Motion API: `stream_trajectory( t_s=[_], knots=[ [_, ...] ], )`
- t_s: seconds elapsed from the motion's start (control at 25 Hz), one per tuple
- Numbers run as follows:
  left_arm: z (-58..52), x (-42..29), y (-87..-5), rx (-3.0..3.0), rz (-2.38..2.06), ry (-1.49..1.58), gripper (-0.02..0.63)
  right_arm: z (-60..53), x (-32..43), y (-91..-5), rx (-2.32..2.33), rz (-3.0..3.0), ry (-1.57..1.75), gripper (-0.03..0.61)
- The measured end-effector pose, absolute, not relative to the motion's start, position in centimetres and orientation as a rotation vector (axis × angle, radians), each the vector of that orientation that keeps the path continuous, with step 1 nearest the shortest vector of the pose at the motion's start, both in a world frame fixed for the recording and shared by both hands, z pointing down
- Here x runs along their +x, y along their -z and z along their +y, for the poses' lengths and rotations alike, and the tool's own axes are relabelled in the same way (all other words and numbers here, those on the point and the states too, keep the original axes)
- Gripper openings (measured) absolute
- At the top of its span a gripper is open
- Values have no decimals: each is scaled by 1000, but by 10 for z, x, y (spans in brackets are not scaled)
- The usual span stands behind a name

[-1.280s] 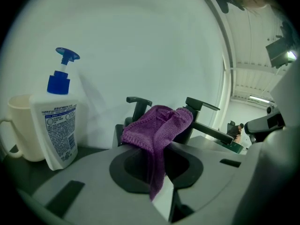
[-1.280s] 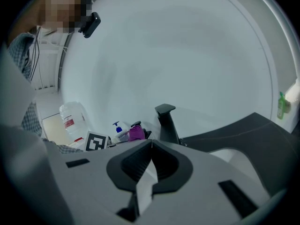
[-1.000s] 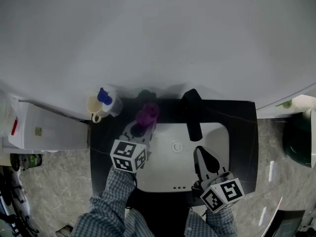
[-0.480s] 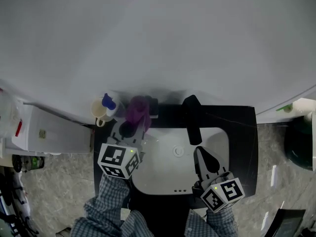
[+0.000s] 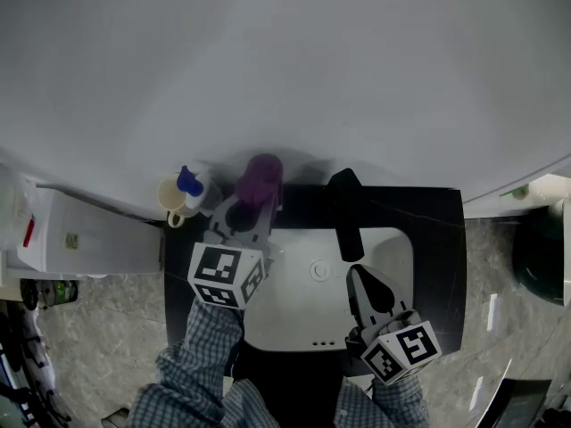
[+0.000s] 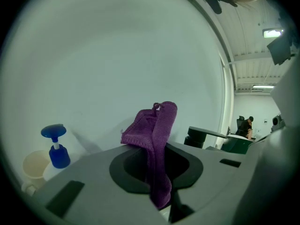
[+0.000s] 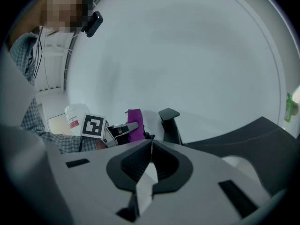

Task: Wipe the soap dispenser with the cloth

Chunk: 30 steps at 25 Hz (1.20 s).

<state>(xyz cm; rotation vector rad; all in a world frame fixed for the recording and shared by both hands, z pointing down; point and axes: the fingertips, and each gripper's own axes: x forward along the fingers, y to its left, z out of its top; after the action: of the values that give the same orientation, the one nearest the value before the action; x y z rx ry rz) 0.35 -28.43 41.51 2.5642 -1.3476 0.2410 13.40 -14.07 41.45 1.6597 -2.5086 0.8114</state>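
A soap dispenser (image 5: 189, 184) with a blue pump (image 6: 54, 144) and a white body stands at the counter's back left corner, by the wall. My left gripper (image 5: 244, 210) is shut on a purple cloth (image 5: 260, 178), which it holds up close to the wall, just right of the dispenser. In the left gripper view the cloth (image 6: 153, 125) bunches above the jaws and hangs down between them. My right gripper (image 5: 359, 280) hovers shut over the sink's front right with nothing in it. The right gripper view shows the cloth (image 7: 135, 121) and the left gripper (image 7: 123, 128).
A cream cup (image 5: 170, 194) stands left of the dispenser. A black faucet (image 5: 346, 209) rises behind the white sink basin (image 5: 294, 303), set in a black counter (image 5: 437, 239). A white box (image 5: 85, 234) adjoins the counter's left. A dark green object (image 5: 538, 255) sits at the far right.
The left gripper swung the cloth leftward toward the dispenser, then back right and up toward the wall. The right gripper stayed still.
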Motion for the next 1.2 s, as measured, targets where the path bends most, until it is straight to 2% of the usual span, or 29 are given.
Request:
stream_trajectory(
  t_s=[1.2],
  knots=[
    [-282,61,-483,2643,-1132,-313,57,-135,143,-434,1713,-2441,-843,18]
  ],
)
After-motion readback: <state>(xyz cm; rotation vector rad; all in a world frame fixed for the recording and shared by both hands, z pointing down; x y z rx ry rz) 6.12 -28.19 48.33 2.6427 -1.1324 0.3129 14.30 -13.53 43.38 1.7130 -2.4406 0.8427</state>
